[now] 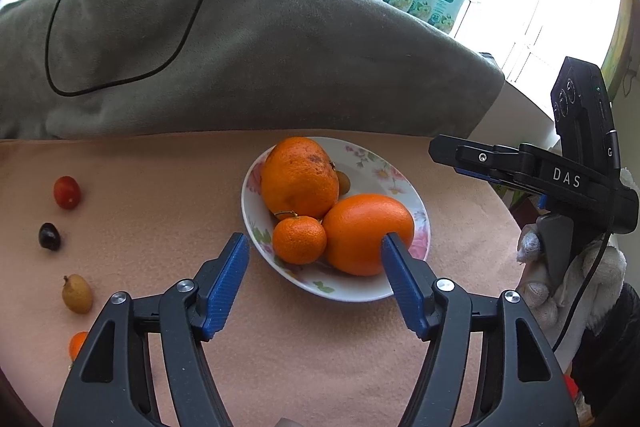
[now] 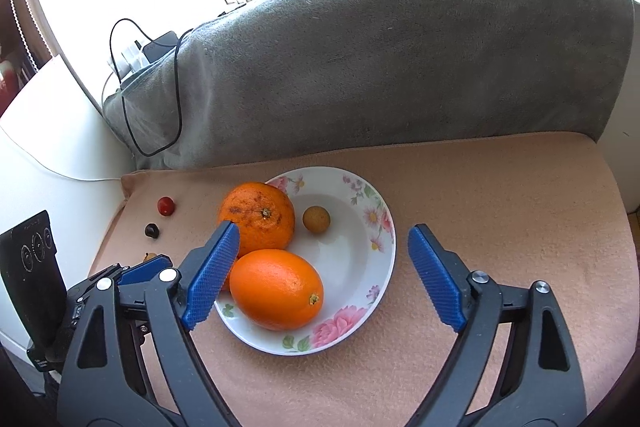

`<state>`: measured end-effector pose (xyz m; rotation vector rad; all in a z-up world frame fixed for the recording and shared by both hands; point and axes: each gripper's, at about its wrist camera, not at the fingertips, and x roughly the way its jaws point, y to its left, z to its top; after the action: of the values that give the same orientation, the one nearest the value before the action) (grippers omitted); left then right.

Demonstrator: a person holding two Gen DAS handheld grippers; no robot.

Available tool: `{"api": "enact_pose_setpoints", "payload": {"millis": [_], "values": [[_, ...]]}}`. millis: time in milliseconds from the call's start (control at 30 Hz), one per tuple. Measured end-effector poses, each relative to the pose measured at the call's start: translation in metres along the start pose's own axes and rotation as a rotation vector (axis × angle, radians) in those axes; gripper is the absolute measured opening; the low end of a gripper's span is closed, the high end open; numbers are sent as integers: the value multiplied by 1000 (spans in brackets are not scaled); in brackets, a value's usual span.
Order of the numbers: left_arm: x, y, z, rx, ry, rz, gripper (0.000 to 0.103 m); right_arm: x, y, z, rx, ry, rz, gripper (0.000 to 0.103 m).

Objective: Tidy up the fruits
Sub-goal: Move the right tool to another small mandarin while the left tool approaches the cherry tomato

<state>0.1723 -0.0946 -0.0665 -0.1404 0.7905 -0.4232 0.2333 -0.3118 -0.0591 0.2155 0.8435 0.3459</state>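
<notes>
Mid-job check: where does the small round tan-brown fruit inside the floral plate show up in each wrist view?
Left wrist view: the small round tan-brown fruit is a sliver, mostly hidden behind the blemished large orange, near the far side of the white floral plate.
Right wrist view: in full view, alone on the plate's bare middle, just right of that orange.
Shared landmark: the smooth oval orange at the plate's near edge.

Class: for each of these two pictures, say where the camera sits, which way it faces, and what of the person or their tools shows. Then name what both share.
Left wrist: on the left gripper, facing down past its open blue fingers at the plate; the right gripper and a gloved hand show.
Right wrist: on the right gripper, open, facing down at the plate; the left gripper shows.
Shared: plate, smooth orange, grey blanket.
</notes>
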Motion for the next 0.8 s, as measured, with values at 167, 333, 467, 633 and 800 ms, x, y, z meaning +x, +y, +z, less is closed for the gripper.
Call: {"api": "enact_pose_setpoints", "payload": {"millis": [167,333,467,633,800], "values": [[-15,1,-3,4,-25,24,68,-10,6,-2,-10,-15,-4,89],[-31,5,-6,13,-42,44,68,-18,14,-5,-17,-22,-2,89],[-44,10,-10,7,-59,63,68,-26,24,-10,-30,-29,3,89],[-63,20,-19,4,-77,92,68,-35,37,-16,-47,-38,22,89],[-85,33,-30,-5,-99,134,68,-38,53,-22,-78,-37,55,89]]}}
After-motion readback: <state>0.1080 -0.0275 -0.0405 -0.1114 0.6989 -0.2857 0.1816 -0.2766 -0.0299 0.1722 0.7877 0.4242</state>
